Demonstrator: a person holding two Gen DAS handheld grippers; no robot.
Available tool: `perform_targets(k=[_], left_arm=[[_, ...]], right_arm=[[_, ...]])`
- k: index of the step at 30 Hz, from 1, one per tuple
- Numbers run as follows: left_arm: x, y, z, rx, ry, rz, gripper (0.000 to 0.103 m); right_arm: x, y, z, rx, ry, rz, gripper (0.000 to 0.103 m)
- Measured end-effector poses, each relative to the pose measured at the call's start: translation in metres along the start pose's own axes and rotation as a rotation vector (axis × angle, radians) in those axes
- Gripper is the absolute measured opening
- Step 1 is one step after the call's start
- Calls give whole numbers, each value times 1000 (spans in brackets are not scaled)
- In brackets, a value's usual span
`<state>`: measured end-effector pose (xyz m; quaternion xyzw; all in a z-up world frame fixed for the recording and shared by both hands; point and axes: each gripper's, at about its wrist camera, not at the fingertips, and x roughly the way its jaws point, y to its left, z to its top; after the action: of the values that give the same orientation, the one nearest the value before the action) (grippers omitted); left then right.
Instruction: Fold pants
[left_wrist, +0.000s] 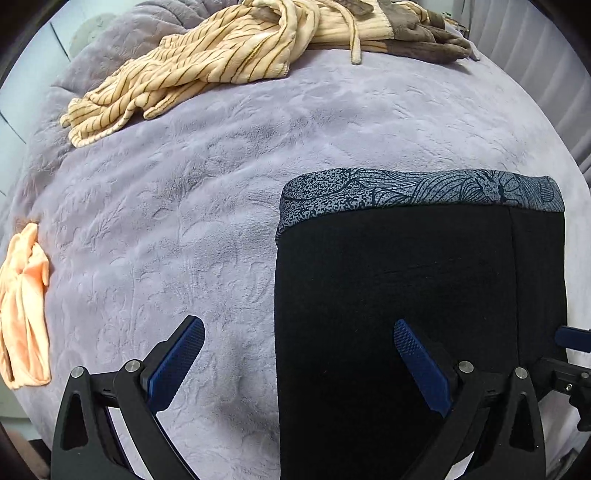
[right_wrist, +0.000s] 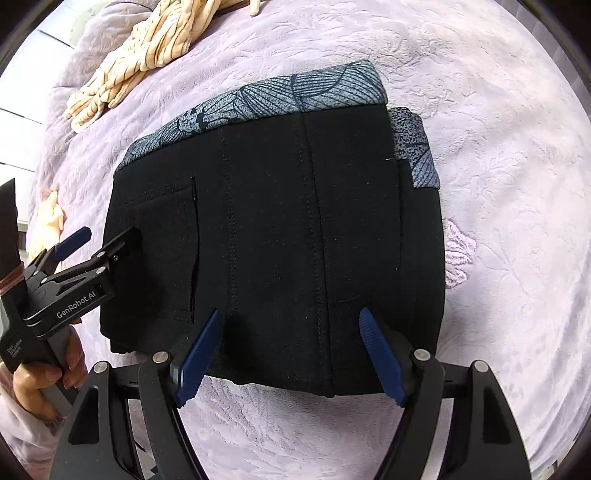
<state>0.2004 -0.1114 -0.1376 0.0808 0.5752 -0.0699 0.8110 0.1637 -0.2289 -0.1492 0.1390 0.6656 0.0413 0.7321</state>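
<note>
folded black fabric pants (right_wrist: 277, 229): plain black body with dark stitched seams; waistband grey-blue, printed with dark leaf-vein lines and speckle. plush lavender bed blanket (left_wrist: 221, 206): single colour, embossed floral texture. cream fleece garment with thin brown stripes (left_wrist: 177, 74): striped throughout. brown plush cloth (left_wrist: 432, 40): plain. peach cloth (left_wrist: 22, 306): plain. gripper fingers (right_wrist: 199, 354): blue ribbed pads on black frames.

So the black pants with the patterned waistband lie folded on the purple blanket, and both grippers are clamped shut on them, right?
Not quite. The black pants do lie folded on the purple blanket, but both grippers are open: the right gripper in the right wrist view, the left gripper in the left.
</note>
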Motion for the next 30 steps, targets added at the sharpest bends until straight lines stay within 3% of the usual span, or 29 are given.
perform_targets(k=[6, 9, 11, 12, 15, 18, 23, 30], left_arm=[[-24, 20, -21, -70, 5, -49, 103], [-31, 39, -17, -74, -12, -39, 103], [-32, 47, -7, -75, -22, -29, 103], [-31, 50, -3, -78, -24, -28, 103], [-24, 50, 14, -97, -24, -32, 103], [4, 35, 19, -68, 38, 6, 103], [5, 23, 11, -27, -7, 84, 103], [4, 32, 15, -62, 23, 33, 103]], right_arm=[[-9, -7, -2, 29, -9, 28, 79], [-25, -19, -6, 75, -36, 84, 79], [-37, -33, -8, 113, -67, 117, 64], [-40, -40, -7, 128, -74, 131, 48], [-47, -64, 1, 184, -91, 171, 42], [-52, -75, 11, 218, -122, 198, 42], [-36, -79, 22, 229, -86, 192, 42], [-33, -113, 6, 336, -70, 196, 44]])
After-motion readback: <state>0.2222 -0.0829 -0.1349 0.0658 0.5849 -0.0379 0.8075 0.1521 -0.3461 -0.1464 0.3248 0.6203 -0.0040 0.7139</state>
